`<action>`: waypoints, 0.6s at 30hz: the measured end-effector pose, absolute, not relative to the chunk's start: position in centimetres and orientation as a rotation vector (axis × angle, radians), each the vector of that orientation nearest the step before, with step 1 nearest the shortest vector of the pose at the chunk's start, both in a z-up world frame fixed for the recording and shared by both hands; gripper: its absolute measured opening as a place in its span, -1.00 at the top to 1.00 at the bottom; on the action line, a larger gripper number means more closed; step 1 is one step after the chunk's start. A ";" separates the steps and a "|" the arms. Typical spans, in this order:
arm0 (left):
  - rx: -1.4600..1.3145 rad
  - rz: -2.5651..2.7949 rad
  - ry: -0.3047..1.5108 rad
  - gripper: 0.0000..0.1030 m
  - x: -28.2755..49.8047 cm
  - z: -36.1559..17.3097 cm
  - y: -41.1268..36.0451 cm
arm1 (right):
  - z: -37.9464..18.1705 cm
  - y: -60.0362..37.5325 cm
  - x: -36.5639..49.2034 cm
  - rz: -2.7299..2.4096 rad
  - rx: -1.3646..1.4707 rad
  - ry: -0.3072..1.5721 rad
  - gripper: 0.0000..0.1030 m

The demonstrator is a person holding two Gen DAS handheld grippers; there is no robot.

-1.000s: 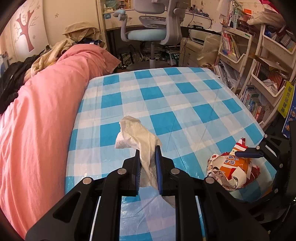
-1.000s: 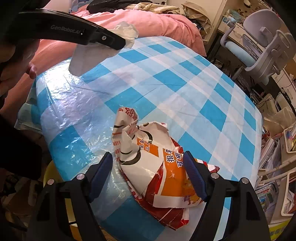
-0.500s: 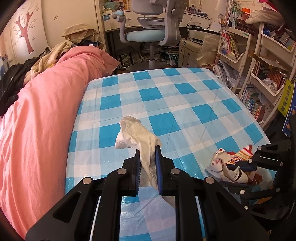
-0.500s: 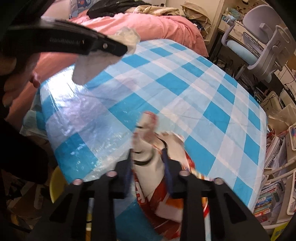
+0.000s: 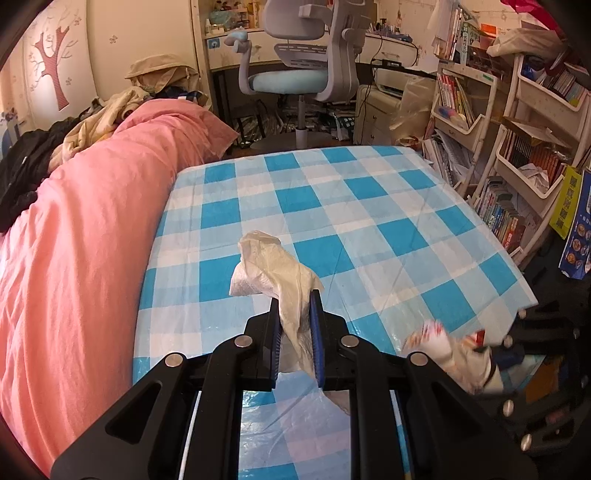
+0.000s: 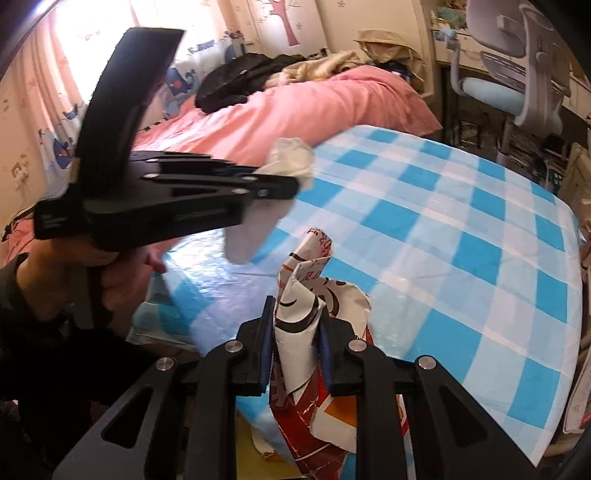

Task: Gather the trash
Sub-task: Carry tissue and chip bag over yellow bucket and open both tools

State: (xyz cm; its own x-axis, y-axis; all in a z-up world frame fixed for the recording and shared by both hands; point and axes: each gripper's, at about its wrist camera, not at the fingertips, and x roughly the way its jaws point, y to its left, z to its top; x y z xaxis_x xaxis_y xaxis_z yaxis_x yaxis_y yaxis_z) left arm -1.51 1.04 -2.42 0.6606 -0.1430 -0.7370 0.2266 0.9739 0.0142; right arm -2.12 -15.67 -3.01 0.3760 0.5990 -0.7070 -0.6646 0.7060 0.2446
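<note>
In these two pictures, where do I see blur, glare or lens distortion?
Left wrist view: the wrapper at lower right is smeared by motion, the tissue is sharp, and the shelves bend from the fisheye lens. Right wrist view: the window at upper left is washed out, the tablecloth shines near its front edge, and the left hand-held gripper is slightly soft.

A second ago the right gripper (image 6: 295, 332) stood wide open around the crumpled red, orange and white snack wrapper (image 6: 303, 295) lying on the blue-and-white checked plastic tablecloth (image 6: 461, 236). Its jaws are closing, pads now pinching the wrapper's middle. The wrapper has risen off the cloth, its tail hanging toward 6 o'clock.
</note>
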 end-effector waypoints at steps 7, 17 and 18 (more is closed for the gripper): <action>0.089 -0.185 0.793 0.76 -2.8 -1.5 2.2 | -2.9 -14.6 -4.7 0.901 -0.044 0.866 0.58; 0.066 -0.161 0.787 0.76 -6.5 -1.4 3.4 | -4.9 -12.9 -10.0 0.962 0.027 0.925 0.58; 0.067 -0.161 0.792 0.76 -7.1 -1.6 3.4 | -5.1 -12.8 -10.4 0.961 0.025 0.934 0.58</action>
